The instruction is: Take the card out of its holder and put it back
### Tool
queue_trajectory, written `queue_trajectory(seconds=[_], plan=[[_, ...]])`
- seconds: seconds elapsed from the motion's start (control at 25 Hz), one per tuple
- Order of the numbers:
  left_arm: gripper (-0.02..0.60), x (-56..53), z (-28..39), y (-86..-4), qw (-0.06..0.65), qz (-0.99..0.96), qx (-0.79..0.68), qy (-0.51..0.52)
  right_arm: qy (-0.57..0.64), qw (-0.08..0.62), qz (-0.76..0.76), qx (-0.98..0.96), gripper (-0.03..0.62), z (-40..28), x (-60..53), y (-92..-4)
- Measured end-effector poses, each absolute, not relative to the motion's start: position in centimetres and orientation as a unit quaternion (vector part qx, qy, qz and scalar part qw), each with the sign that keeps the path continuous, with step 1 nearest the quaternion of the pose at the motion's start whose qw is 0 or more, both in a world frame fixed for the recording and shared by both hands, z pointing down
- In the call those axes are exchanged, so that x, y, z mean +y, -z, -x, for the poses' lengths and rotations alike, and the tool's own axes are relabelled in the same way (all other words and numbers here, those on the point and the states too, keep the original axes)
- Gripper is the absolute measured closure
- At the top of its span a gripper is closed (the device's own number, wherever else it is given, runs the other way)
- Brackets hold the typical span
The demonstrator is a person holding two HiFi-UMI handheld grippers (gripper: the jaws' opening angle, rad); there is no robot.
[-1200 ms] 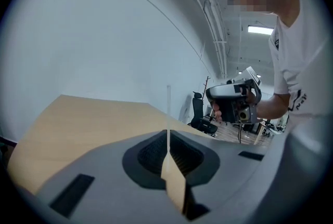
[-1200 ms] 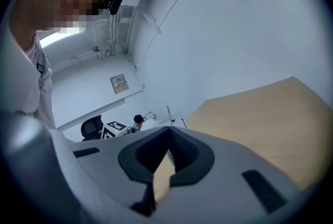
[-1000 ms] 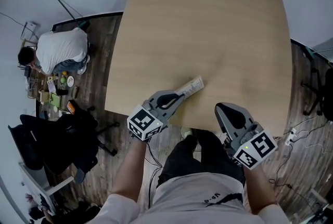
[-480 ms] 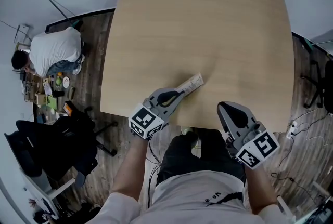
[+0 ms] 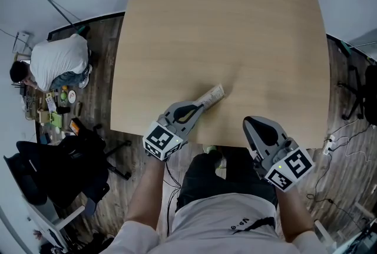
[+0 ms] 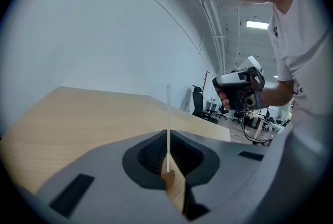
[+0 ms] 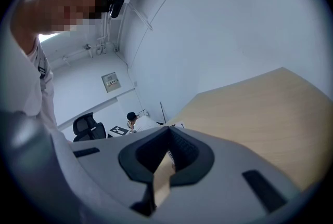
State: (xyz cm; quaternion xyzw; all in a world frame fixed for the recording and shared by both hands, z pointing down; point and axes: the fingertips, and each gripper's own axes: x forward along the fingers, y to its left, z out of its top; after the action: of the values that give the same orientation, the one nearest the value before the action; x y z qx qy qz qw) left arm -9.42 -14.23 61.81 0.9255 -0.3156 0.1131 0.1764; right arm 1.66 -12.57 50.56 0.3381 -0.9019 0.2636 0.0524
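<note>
Head view showed the left gripper [image 5: 202,106] clamped on one end of the holder [image 5: 212,95], low over the table [image 5: 235,29], likely to steady it for the pull. The right gripper [image 5: 253,123] hung closed and empty nearby.

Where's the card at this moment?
Head view: the card is clamped in the left claw, by the table's near edge, left of the right claw.
</note>
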Motion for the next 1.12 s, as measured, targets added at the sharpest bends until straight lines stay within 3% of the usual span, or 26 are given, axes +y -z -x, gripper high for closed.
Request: queue_trajectory(seconds=[1.12], plan=[[0.555,-13.4,9.2,-65.4,0.195,-0.922,-0.306,-0.134,-0.270,0.064,-0.341,-0.898,0.582,-2.0,-12.1,-52.0]])
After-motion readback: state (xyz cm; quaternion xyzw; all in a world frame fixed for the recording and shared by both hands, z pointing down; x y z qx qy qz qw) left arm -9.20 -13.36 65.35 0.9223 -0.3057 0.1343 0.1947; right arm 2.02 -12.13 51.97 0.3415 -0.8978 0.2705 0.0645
